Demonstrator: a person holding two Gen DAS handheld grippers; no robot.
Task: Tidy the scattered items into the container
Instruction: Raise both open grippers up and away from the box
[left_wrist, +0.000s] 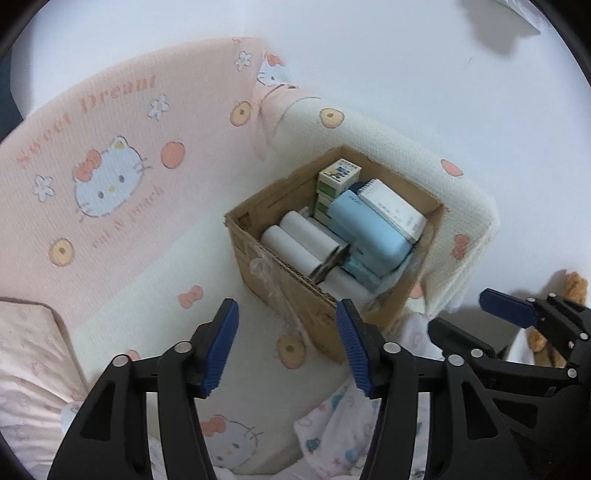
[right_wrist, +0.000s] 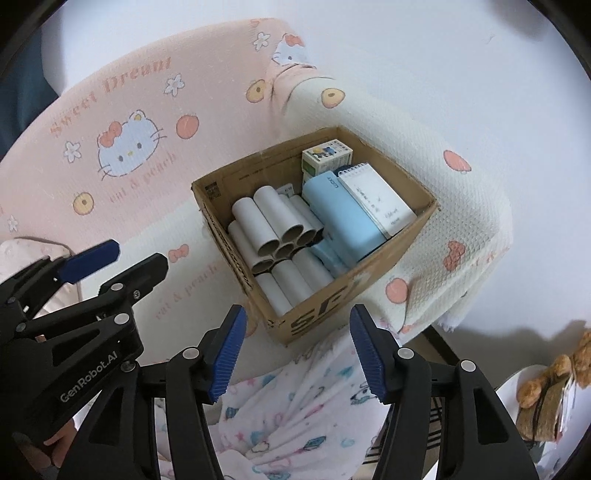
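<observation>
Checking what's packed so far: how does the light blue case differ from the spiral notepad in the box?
The light blue case is a thick, rounded, plain-coloured block; the spiral notepad is thin, flat, white with print and wire-bound along its far edge. The case lies beside the white tubes; the notepad rests partly on it. Both lie inside the cardboard box.

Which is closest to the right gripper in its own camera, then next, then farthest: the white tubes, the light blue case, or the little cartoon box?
From the right gripper, going up the right wrist view:
1. White tubes, near left part of the cardboard box.
2. Light blue case, middle, to the right of the tubes.
3. Little cartoon box, far corner.
</observation>
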